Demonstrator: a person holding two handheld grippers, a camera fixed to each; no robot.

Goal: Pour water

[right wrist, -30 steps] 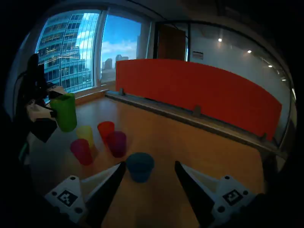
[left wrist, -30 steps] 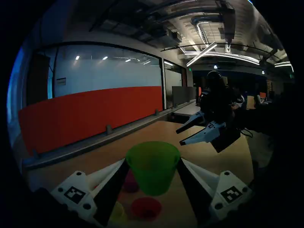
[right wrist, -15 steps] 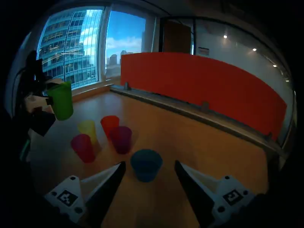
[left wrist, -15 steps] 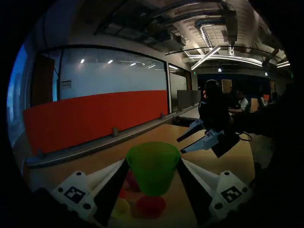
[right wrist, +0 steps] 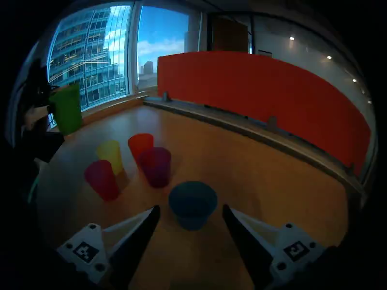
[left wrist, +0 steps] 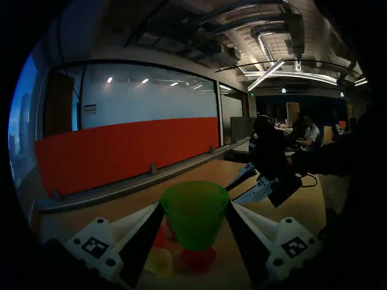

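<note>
A wooden bench [right wrist: 261, 193] is edged at the back by a low rail and a red divider [right wrist: 271, 92]. On its other side, tall windows [right wrist: 92, 53] run along the bench. The widest bare stretch of bench lies between the blue cup [right wrist: 192, 204] and the divider.

The right gripper [right wrist: 190, 209] is spread open just above the bench. The blue cup stands upright near its fingertips, with a gap on each side. Behind it four cups stand close together: purple [right wrist: 156, 166], orange [right wrist: 140, 145], yellow [right wrist: 110, 154] and pink [right wrist: 101, 180].

The left gripper [left wrist: 193, 205] clamps the green cup [left wrist: 195, 215] by its sides and holds it in the air over the clustered cups. The green cup is translucent, tapered and upright. Whether it holds water cannot be told. In the right gripper view it hangs at the far left, by the windows.
</note>
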